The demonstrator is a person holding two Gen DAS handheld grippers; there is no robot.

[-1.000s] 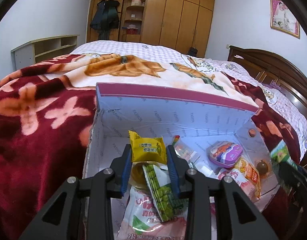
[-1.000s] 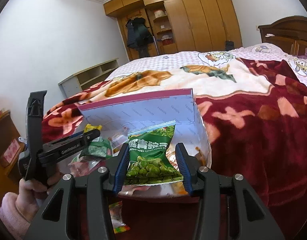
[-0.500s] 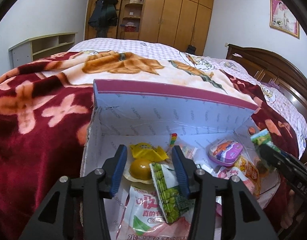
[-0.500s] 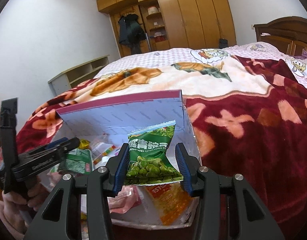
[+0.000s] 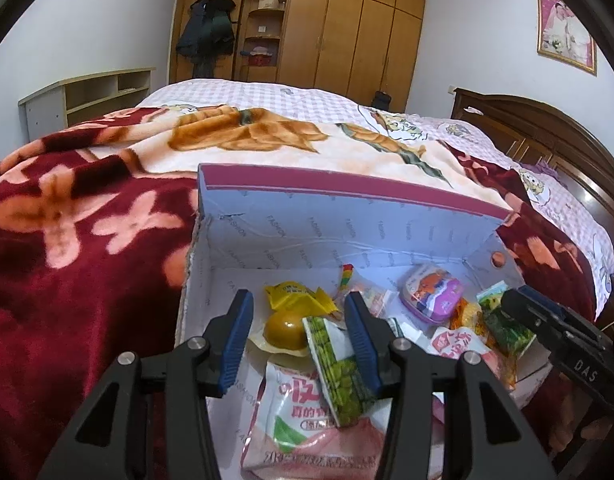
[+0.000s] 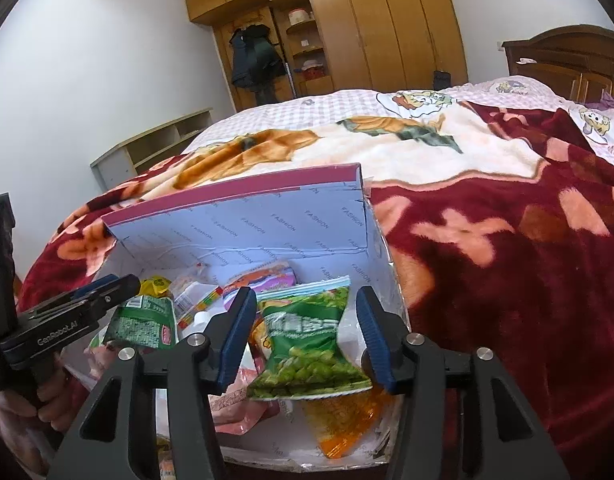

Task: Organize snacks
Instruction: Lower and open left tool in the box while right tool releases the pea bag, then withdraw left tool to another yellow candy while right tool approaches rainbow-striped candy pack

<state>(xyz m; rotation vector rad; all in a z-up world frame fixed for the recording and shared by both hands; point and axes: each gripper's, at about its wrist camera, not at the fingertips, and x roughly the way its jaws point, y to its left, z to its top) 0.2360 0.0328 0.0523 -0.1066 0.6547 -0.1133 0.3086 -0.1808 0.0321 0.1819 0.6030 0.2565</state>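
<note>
An open light-blue cardboard box (image 5: 347, 228) with a maroon rim sits on the bed and holds several snacks. My left gripper (image 5: 299, 332) is open above it; a yellow packet (image 5: 295, 294), a yellow jelly cup (image 5: 285, 330) and a green pea packet (image 5: 339, 372) lie below. My right gripper (image 6: 303, 336) is open over the box (image 6: 243, 232); a green pea bag (image 6: 307, 344) lies loose between its fingers on an orange packet (image 6: 343, 420). The left gripper (image 6: 67, 320) shows at the left of the right wrist view.
A red floral blanket (image 5: 67, 248) covers the bed around the box. A pink tin (image 5: 433, 294) and a white-pink pouch (image 5: 307, 420) lie in the box. A wooden headboard (image 5: 547, 132) stands right, wardrobes (image 5: 347, 28) behind, a low shelf (image 5: 87, 96) left.
The left gripper let go of the yellow packet, which now lies in the box, and opened. The right gripper moved over the box and opened, releasing the green pea bag onto the snacks.
</note>
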